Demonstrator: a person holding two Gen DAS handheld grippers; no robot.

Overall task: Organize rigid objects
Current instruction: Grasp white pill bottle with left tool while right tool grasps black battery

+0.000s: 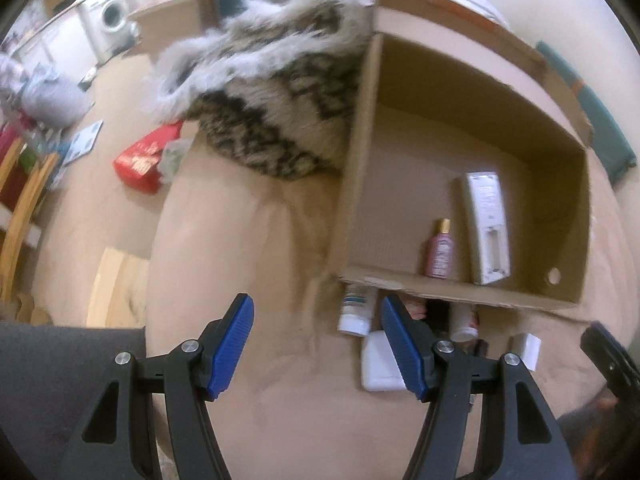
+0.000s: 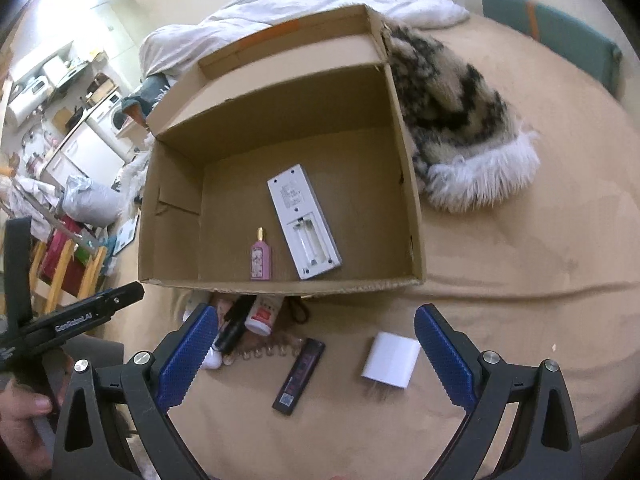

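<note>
Soft indoor light, fisheye warp (left blurry)

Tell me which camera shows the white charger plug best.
The right wrist view. There the white charger plug lies fully in sight on the tan cover between the open right gripper fingers, prongs visible. The left wrist view shows only part of it near the right edge, small and behind that gripper's arm.

Both the left gripper (image 1: pixel 318 344) and right gripper (image 2: pixel 314 356) have black angular arms with triangular cut-outs, silver round screws at the pivots and blue ribbed pads (image 2: pixel 188 354); white lettering marks one black arm, beside bare fingers (image 2: pixel 24 404).
</note>
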